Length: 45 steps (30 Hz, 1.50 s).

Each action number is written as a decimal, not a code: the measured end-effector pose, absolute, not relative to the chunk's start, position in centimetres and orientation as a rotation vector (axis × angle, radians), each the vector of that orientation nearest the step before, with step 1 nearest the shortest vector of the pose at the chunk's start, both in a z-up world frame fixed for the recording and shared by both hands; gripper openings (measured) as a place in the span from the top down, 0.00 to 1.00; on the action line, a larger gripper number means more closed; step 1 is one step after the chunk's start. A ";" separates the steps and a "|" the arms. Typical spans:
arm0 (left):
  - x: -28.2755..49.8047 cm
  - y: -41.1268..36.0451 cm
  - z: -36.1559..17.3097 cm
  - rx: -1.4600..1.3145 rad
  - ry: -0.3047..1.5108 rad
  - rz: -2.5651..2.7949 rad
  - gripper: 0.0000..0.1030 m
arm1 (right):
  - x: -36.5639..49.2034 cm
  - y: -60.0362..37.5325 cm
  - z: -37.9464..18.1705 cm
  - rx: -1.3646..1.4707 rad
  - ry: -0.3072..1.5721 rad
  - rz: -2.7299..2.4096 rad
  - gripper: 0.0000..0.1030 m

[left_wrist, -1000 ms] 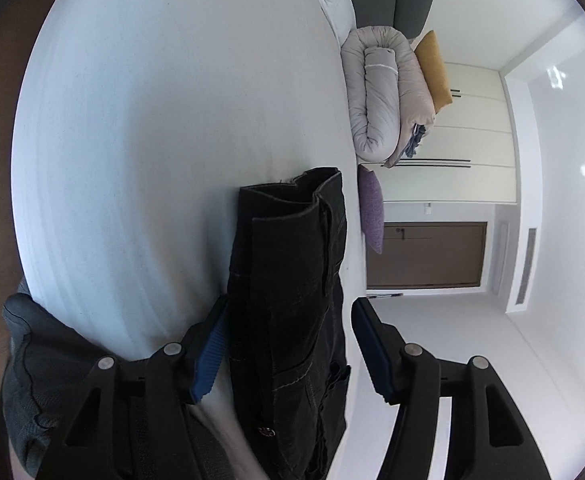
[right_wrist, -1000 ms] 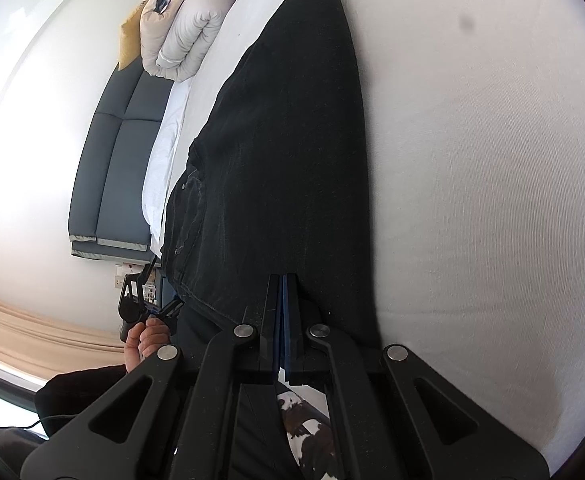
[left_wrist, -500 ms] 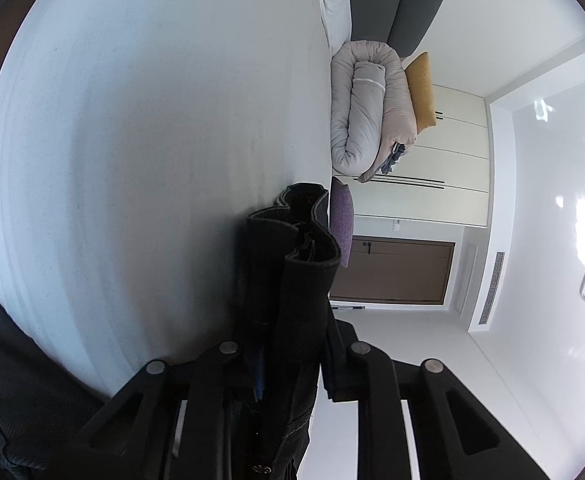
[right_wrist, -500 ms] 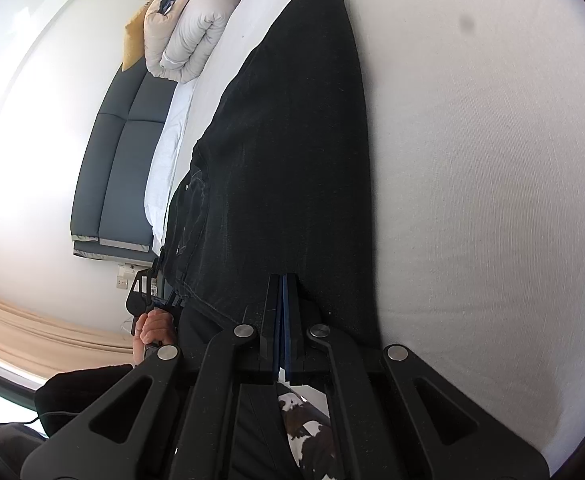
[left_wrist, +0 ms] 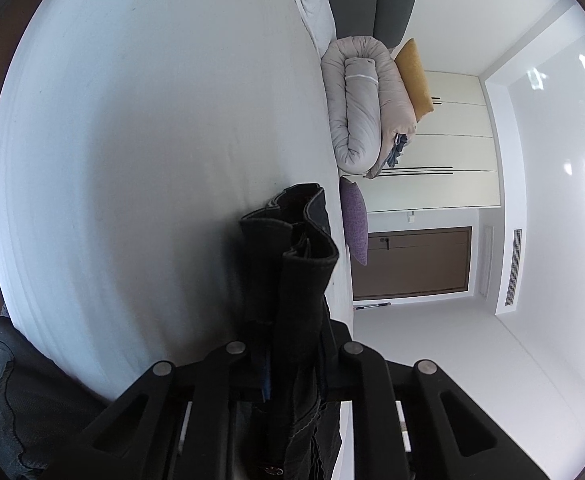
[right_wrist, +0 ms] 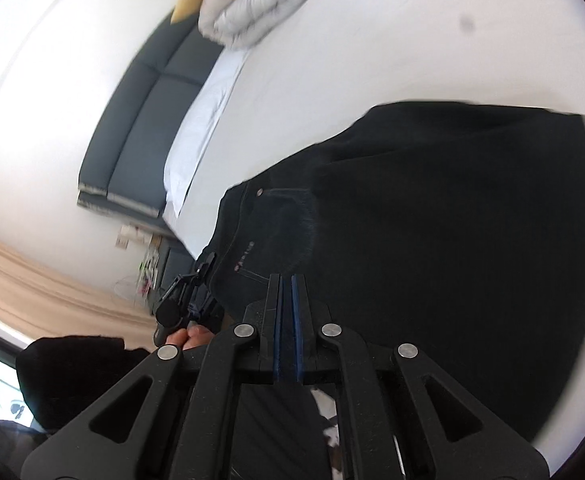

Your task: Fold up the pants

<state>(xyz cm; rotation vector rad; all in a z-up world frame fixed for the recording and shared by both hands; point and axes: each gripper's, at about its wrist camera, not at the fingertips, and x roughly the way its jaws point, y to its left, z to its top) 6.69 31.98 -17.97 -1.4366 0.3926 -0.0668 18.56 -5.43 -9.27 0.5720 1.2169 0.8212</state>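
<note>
Black pants lie on a white bed, doubled over with a straight folded edge at the far side. My right gripper is shut on the pants' fabric near the waistband. In the left wrist view my left gripper is shut on a bunched end of the pants, which stands up between the jaws above the white bed. The left gripper and the hand holding it also show in the right wrist view at the pants' waist.
A rolled grey duvet, a yellow cushion and a purple cushion lie at the bed's far end. A dark grey headboard stands beside the bed. Dark clothing hangs off the bed's near edge.
My left gripper has closed on the pants' end and lifted it. My right gripper has carried its end of the pants across, so the pants now lie doubled over.
</note>
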 end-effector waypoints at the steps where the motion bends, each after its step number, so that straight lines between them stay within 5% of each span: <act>1: 6.6 32.0 -18.1 -1.435 0.393 -0.066 0.84 | 19.8 -3.9 -10.2 0.558 1.255 0.822 0.96; 7: 7.0 32.2 -18.4 -1.432 0.398 -0.065 0.84 | 24.3 -0.1 -15.6 0.570 1.414 0.718 0.97; 17: 7.1 31.5 -16.4 -1.297 0.411 -0.051 0.85 | 25.6 0.6 -17.0 0.541 1.452 0.671 1.00; 29: 9.5 20.3 -2.2 -0.638 0.446 -0.194 0.86 | 24.7 -1.4 -16.5 0.637 1.306 0.743 1.00; 32: 9.6 14.5 -0.5 -0.450 0.479 -0.249 0.86 | 24.1 -4.7 -15.1 0.788 1.218 0.770 0.71; 33: 9.7 12.5 -0.4 -0.398 0.496 -0.273 0.86 | 23.9 -6.1 -14.8 0.849 1.182 0.783 0.44; 34: 9.8 10.9 -0.5 -0.355 0.509 -0.291 0.86 | 23.7 -7.7 -14.4 0.915 1.145 0.797 0.32; 36: 9.9 7.6 -1.0 -0.274 0.540 -0.317 0.86 | 23.6 -10.8 -14.1 1.008 1.112 0.808 0.25; 45: 9.6 -3.0 -5.5 -0.008 0.676 -0.409 0.86 | 23.3 -17.1 -13.4 1.081 1.116 0.866 0.25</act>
